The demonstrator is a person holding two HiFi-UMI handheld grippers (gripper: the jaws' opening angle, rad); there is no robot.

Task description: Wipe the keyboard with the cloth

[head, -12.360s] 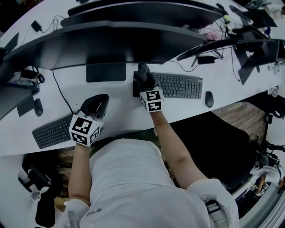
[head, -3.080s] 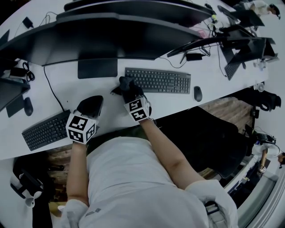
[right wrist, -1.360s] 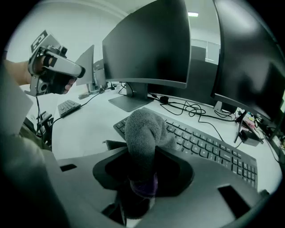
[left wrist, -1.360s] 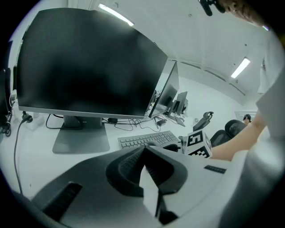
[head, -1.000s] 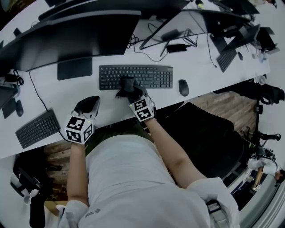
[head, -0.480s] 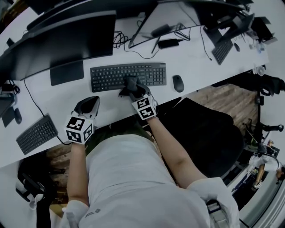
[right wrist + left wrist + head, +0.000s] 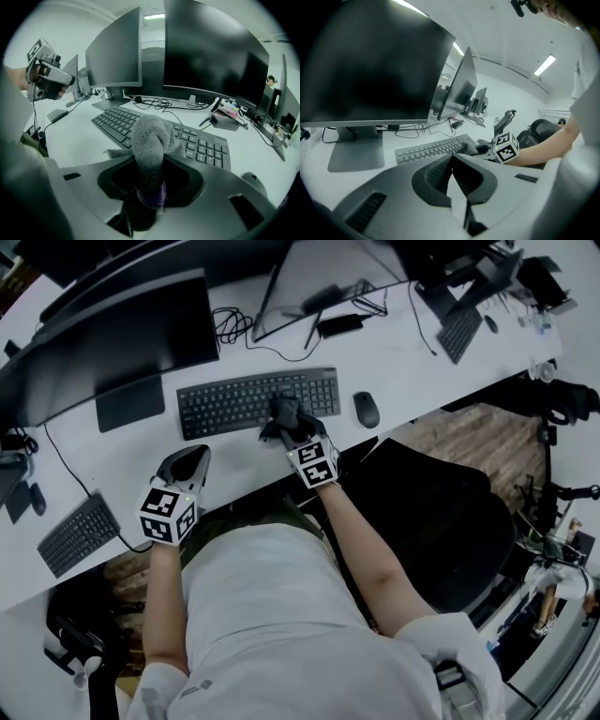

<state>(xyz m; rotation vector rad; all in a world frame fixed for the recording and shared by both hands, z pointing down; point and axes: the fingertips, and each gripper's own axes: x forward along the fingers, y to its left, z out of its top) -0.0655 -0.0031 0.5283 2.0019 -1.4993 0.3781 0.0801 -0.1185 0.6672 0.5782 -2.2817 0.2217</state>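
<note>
From the head view, my right gripper is down on the keyboard, pressing the grey cloth onto the keys right of the middle, at the near edge. The keyboard lies across the white desk in front of a monitor, with a mouse just beside its right end. My left gripper is parked near the front edge of the desk, well apart from the keyboard and doing no work.

In the left gripper view, that gripper's jaws meet tip to tip with nothing between them. Beyond them I see the keyboard and my other gripper at work on it.

In the right gripper view, my jaws are clamped on a bunched fold of the cloth, which bulges out ahead of them and drapes onto the keys. The number pad lies bare to the right and the letter rows stretch away to the left.

I judge the wiping to be under way, not finished. The cloth covers only a small patch, and nothing in the keys shows which parts have been wiped. By my reckoning both ends may need passes yet.
</note>
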